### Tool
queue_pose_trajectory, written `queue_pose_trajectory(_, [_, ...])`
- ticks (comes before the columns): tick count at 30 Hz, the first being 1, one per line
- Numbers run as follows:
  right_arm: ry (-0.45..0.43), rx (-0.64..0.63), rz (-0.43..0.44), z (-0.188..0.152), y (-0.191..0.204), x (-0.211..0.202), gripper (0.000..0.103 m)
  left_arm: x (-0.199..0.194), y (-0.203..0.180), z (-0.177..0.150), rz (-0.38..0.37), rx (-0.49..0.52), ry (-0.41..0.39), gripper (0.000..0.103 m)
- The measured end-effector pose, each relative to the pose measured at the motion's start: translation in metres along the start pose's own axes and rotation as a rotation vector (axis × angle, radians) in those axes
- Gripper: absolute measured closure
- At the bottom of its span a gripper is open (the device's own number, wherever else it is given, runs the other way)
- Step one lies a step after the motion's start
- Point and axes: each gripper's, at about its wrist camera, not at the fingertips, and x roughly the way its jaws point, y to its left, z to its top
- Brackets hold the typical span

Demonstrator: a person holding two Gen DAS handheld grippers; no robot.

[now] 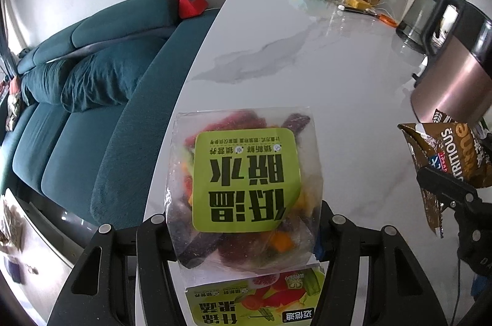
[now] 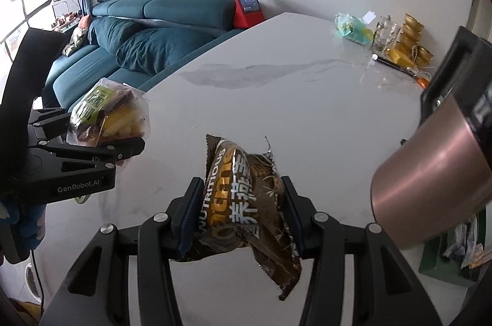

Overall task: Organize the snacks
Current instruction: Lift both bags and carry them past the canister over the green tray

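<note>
Left gripper (image 1: pixel 243 221) clenched a clear dried-fruit pouch with green label (image 1: pixel 243 187), frame centre | right gripper (image 2: pixel 238 212) gripped a brown foil snack packet (image 2: pixel 243 196), lower centre | both apparently mid-carry above white marble table (image 2: pixel 307 98) | next: likely choosing a set-down spot.

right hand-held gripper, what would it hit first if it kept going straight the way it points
Probably nothing soon: past the brown snack bag it holds, the white table looks bare ahead, though depth is hard to judge.
</note>
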Motion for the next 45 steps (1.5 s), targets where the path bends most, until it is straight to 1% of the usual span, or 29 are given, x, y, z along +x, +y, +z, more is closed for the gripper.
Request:
queue_pose_trajectory(5, [-0.012,0.016,-0.023,-0.015,0.000,-0.026,0.068,-0.021,-0.012,-0.009,-0.018,0.036,-0.018,0.049])
queue_pose_trajectory(10, [-0.015,0.057,-0.045,-0.041,-0.005,-0.054,0.068,-0.042,-0.034,-0.020,-0.057,0.099,-0.018,0.049])
queue_pose_trajectory(14, [-0.007,0.107,-0.068,-0.069,-0.019,-0.073,0.068,-0.053,-0.064,-0.031,-0.100,0.172,-0.009,0.049])
queue_pose_trajectory(21, [0.023,0.209,-0.128,-0.127,-0.057,-0.105,0.068,-0.067,-0.135,-0.055,-0.190,0.322,0.019,0.049])
queue_pose_trajectory(25, [0.037,0.297,-0.176,-0.168,-0.090,-0.128,0.068,-0.073,-0.180,-0.066,-0.241,0.404,0.030,0.049])
queue_pose_trajectory(30, [0.042,0.384,-0.243,-0.209,-0.135,-0.156,0.068,-0.081,-0.240,-0.075,-0.311,0.488,0.043,0.049])
queue_pose_trajectory(32, [0.040,0.416,-0.275,-0.224,-0.157,-0.170,0.068,-0.088,-0.260,-0.084,-0.331,0.508,0.040,0.049])
queue_pose_trajectory(34, [0.034,0.444,-0.308,-0.239,-0.178,-0.185,0.068,-0.092,-0.282,-0.086,-0.356,0.521,0.041,0.049])
queue_pose_trajectory(39, [0.012,0.466,-0.372,-0.256,-0.225,-0.212,0.068,-0.101,-0.333,-0.082,-0.394,0.541,0.024,0.049])
queue_pose_trajectory(45, [-0.034,0.462,-0.427,-0.255,-0.282,-0.234,0.068,-0.109,-0.389,-0.058,-0.412,0.552,-0.028,0.049])
